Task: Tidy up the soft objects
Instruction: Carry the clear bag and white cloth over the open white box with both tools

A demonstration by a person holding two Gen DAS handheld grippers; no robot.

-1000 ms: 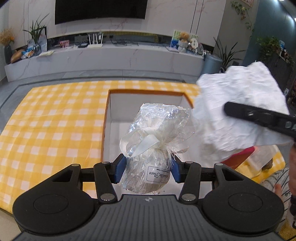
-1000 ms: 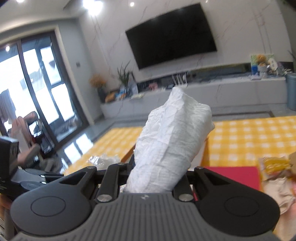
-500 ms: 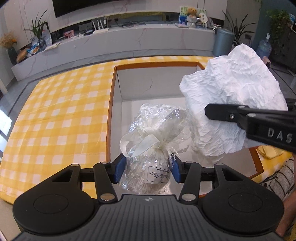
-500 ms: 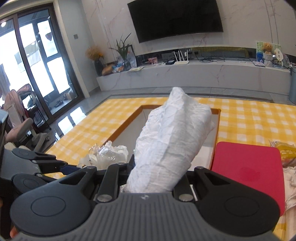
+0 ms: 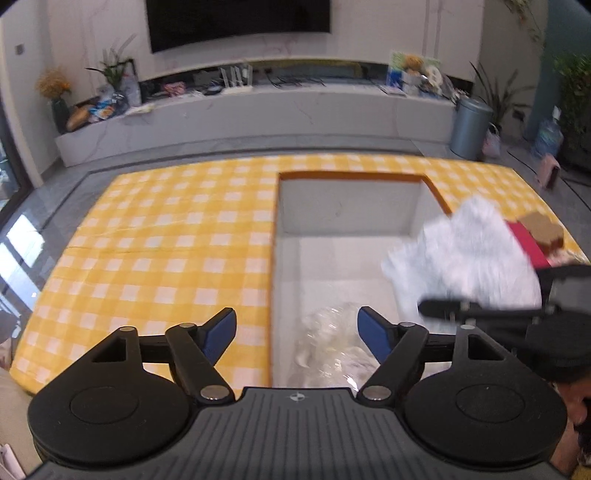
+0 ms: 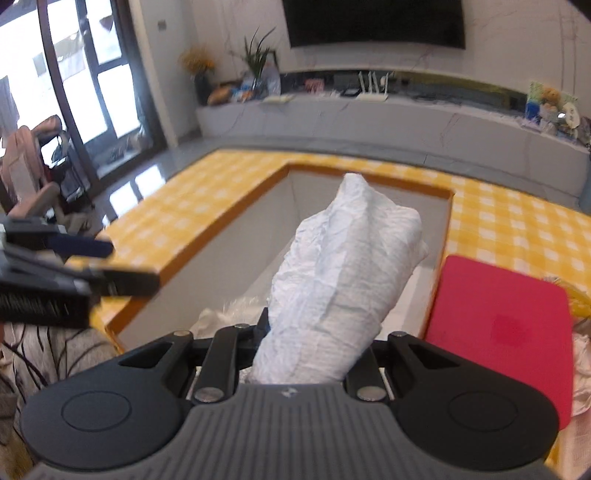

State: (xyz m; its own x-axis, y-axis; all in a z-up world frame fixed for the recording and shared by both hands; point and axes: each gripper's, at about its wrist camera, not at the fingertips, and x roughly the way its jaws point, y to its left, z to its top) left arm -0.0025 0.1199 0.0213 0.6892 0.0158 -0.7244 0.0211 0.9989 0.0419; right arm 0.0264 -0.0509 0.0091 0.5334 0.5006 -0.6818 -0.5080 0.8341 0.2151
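tv [image 5: 236, 18] | grey bin [image 5: 471, 127] | red board [image 6: 498, 328] | yellow checked cloth [image 5: 166, 240]

Grippers: we count two, the left gripper [image 5: 297, 334] and the right gripper [image 6: 317, 345].
White crumpled bundle [image 6: 343, 280]: we count one.
Clear cellophane packet [image 5: 332, 347]: one.
Box [image 5: 347, 206]: one.
Red board [image 6: 498, 325]: one.
Checked cloth [image 5: 166, 251]: one.

A yellow-and-white checked tablecloth [image 5: 166, 240], a white crinkled bundle [image 6: 343, 273], a red board [image 6: 498, 325], blue tool pads [image 5: 221, 328].
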